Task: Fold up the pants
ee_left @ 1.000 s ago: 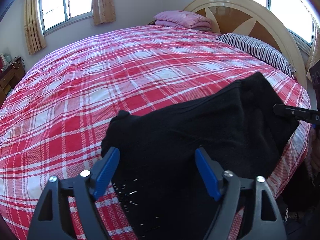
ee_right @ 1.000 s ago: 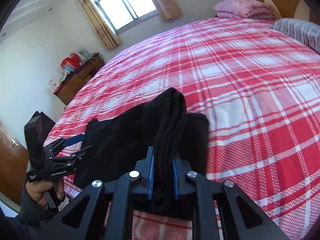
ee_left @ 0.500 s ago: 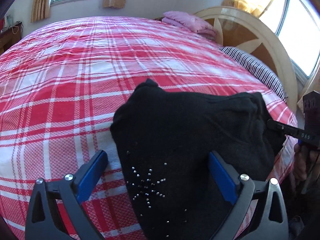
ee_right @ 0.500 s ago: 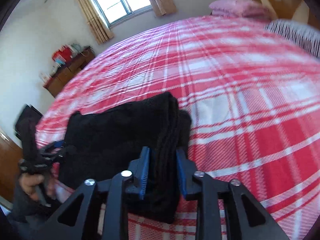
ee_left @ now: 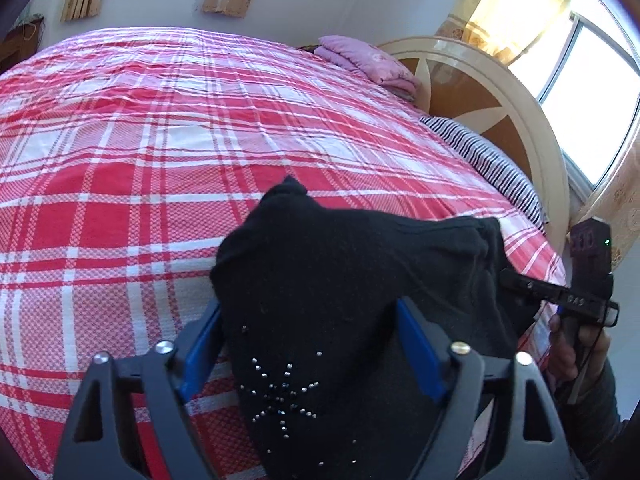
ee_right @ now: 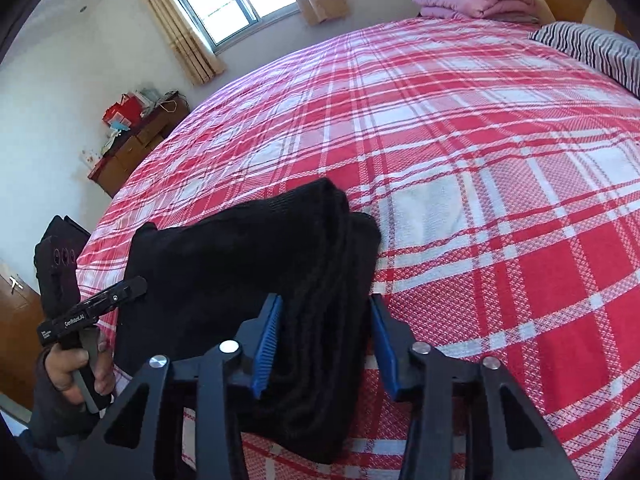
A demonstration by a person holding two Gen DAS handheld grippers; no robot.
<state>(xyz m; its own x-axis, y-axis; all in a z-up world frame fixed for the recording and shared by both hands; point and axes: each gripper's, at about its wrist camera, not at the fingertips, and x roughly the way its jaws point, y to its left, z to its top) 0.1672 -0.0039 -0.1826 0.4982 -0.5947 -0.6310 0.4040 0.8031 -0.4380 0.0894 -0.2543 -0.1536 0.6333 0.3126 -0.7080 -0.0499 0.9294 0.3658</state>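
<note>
Loosening right fingers (ee_right: 380, 344) around now-flattened black pants (ee_right: 240, 256)

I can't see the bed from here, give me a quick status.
Left gripper closing around black pants. Right gripper closing, thick folded end between pads. Nothing blocking on plaid bedspread.

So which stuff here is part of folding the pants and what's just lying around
Part of the job: black pants, left gripper, right gripper.
Just lying about: pink folded blanket, striped pillow, cluttered wooden dresser.
</note>
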